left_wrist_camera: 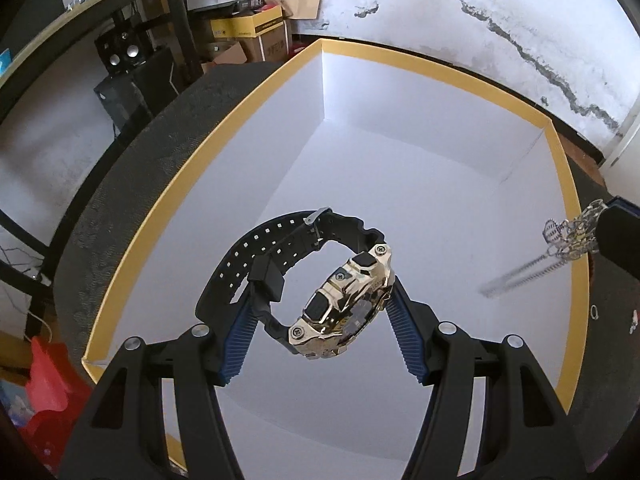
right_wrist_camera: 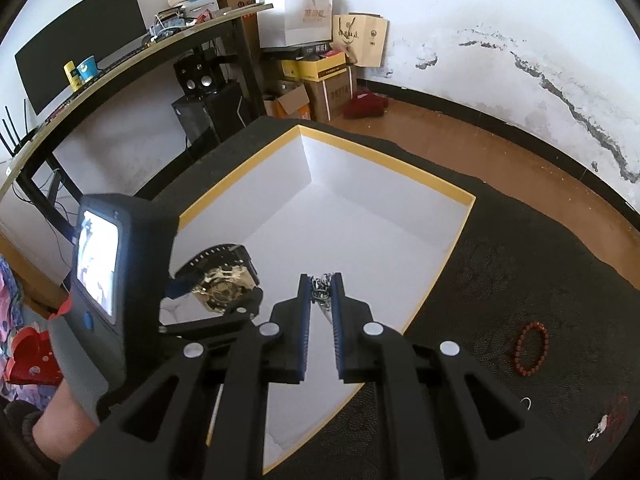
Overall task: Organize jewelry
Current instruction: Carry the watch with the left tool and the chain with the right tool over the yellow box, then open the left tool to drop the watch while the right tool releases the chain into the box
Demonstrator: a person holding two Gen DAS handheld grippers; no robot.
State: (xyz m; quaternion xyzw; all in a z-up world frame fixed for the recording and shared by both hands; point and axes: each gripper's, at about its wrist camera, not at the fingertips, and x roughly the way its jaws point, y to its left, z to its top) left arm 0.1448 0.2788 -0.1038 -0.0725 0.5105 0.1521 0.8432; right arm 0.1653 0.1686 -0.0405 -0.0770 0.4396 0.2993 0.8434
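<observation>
A watch point(left_wrist_camera: 348, 304) with a gold case and a black strap hangs between the blue pads of my left gripper point(left_wrist_camera: 325, 286), which is shut on it. It is held over the white inside of a box with a yellow rim point(left_wrist_camera: 160, 216). My right gripper point(right_wrist_camera: 321, 280) is shut on a silver chain point(right_wrist_camera: 322, 290) above the same box point(right_wrist_camera: 384, 160). In the left wrist view the chain point(left_wrist_camera: 572, 232) dangles at the right edge. The right wrist view shows the watch point(right_wrist_camera: 224, 286) to the left of my right gripper.
The box sits on a dark mat point(right_wrist_camera: 500, 260). A red bead bracelet point(right_wrist_camera: 531, 348), a small ring point(right_wrist_camera: 526, 403) and a small silver piece point(right_wrist_camera: 598, 432) lie on the mat to the right. A desk, speakers and stacked cartons stand behind.
</observation>
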